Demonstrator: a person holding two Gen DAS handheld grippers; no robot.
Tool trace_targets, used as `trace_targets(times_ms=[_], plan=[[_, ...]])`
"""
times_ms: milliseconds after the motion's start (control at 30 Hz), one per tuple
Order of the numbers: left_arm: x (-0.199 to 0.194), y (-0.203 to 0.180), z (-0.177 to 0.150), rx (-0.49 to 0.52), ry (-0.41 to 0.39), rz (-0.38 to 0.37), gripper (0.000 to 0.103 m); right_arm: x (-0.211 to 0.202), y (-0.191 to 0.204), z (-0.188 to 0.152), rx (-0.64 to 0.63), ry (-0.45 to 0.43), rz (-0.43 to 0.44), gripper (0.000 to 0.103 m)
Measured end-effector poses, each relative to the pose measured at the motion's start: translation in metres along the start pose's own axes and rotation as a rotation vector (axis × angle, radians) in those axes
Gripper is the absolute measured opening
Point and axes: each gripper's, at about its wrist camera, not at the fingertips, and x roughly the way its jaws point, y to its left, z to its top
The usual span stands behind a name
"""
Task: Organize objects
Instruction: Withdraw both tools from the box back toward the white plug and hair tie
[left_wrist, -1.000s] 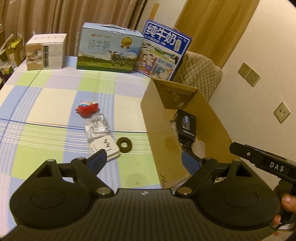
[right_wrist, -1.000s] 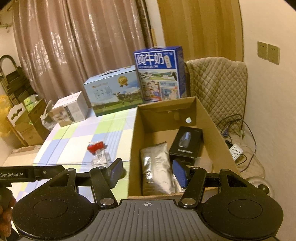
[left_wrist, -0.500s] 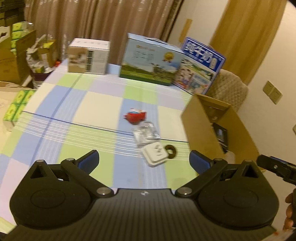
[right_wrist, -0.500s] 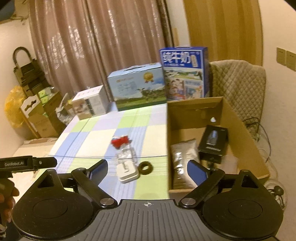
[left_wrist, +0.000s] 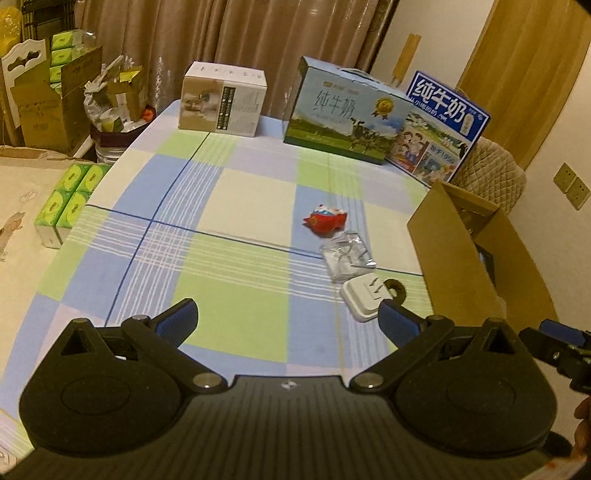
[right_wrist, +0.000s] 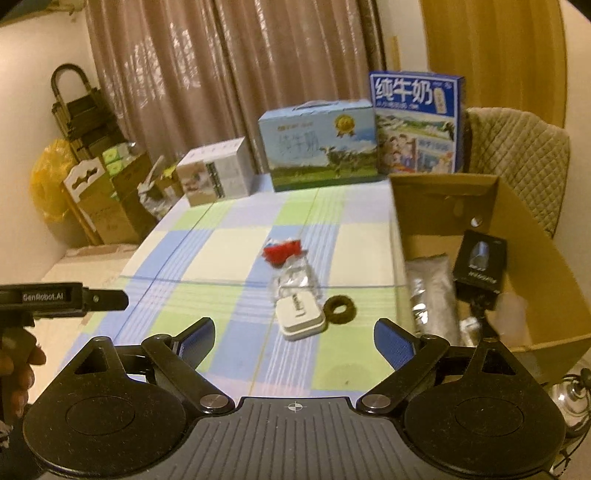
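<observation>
The right wrist view looked into the open cardboard box (right_wrist: 517, 206) at the table's right edge and showed its contents: a silver foil pouch (right_wrist: 430, 291) lying flat and a black product box (right_wrist: 480, 264) propped beside it. The left wrist view showed only the box's outer brown wall (left_wrist: 458, 266) and a sliver of the black item inside. The left view alone showed green tissue packs (left_wrist: 70, 199) on the floor left of the table.

Four loose items lay in a short row on the checked tablecloth (left_wrist: 229, 302), just left of the cardboard box: a red packet (right_wrist: 280, 251) farthest back, a clear plastic bag (right_wrist: 295, 275) touching the white adapter (right_wrist: 300, 314) in front of it, and a dark ring (right_wrist: 340, 308) just beside the adapter. Three printed cartons (right_wrist: 317, 147) stood along the far edge.

The left gripper (left_wrist: 288, 317) pointed down at the cloth, jaws spread wide with nothing between them; its right finger tip overlapped the adapter (left_wrist: 364, 295) in the picture, contact not discernible. The right gripper (right_wrist: 293, 338) also tilted downward, jaws spread and empty, the adapter and ring lying ahead between its fingers. Both sets of jaws had just been opening. A hand (right_wrist: 18, 373) gripped the left tool's handle at the right view's left edge.
</observation>
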Motion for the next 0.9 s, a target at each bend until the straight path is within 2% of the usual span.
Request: trace_targets(times_ms=[267, 500, 733, 900], plan=[[0.026, 0.011, 0.000, 0.023, 0.032, 0.006, 0.102, 0.042, 0.008, -0.012, -0.028, 0.038, 0.011, 0.090], [0.064, 0.018, 0.006, 0.053, 0.063, 0.009, 0.102, 0.090, 0.006, -0.014, -0.057, 0.068, 0.011, 0.089], [0.108, 0.024, 0.012, 0.067, 0.088, -0.001, 0.102, 0.139, -0.003, -0.013, -0.079, 0.100, 0.007, 0.077], [0.141, 0.024, 0.011, 0.067, 0.090, -0.025, 0.102, 0.169, -0.012, -0.010, -0.100, 0.134, -0.003, 0.071]])
